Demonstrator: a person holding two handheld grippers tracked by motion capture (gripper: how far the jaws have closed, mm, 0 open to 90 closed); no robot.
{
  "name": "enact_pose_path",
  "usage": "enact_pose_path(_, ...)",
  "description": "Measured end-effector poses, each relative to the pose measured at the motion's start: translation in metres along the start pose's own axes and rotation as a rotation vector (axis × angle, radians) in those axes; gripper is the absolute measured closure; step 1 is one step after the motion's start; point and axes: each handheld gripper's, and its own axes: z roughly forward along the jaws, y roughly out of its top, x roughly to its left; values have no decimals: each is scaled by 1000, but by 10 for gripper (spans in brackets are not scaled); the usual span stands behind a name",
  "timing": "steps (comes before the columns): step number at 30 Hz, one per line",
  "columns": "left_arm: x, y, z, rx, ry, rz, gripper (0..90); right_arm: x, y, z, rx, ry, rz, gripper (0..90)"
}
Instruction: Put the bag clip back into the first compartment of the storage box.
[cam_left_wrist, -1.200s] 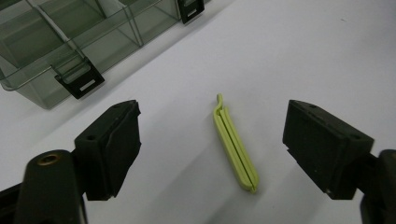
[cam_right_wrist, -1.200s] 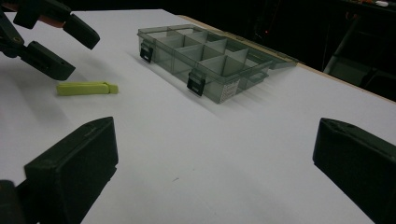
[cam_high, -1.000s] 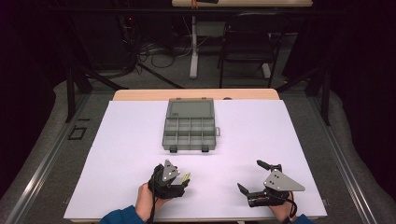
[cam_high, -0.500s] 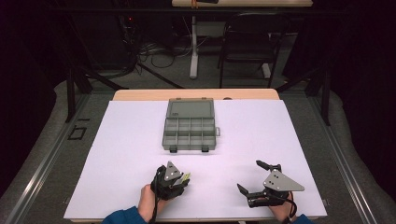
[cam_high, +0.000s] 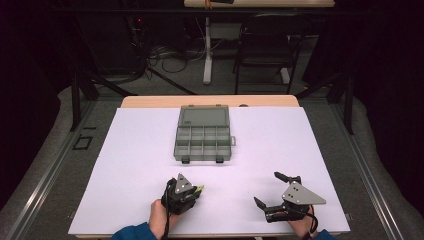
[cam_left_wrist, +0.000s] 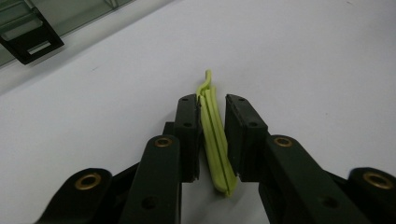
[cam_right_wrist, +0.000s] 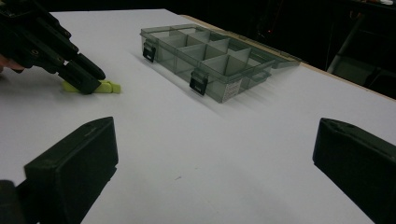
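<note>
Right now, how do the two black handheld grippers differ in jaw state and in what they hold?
The left gripper has its jaws closed around a slim yellow-green plastic piece lying on the white table sheet; they have just been closing. The right gripper has its jaws spread wide with nothing between them. Both sit near the table's front edge, short of the grey compartment box.

Lime-green clip (cam_left_wrist: 215, 140) lower centre of frame, black gripper jaws either side. Smoke-grey translucent organiser box (cam_high: 203, 135) mid-frame, black latches. White table sheet (cam_high: 130, 165), tan wood edge at top.
</note>
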Motion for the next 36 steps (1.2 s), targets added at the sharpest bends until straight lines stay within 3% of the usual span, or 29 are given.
enact_pose_path(36,10,1,-13,-45,3,13,798,0,0,-1,0,-1,7,0)
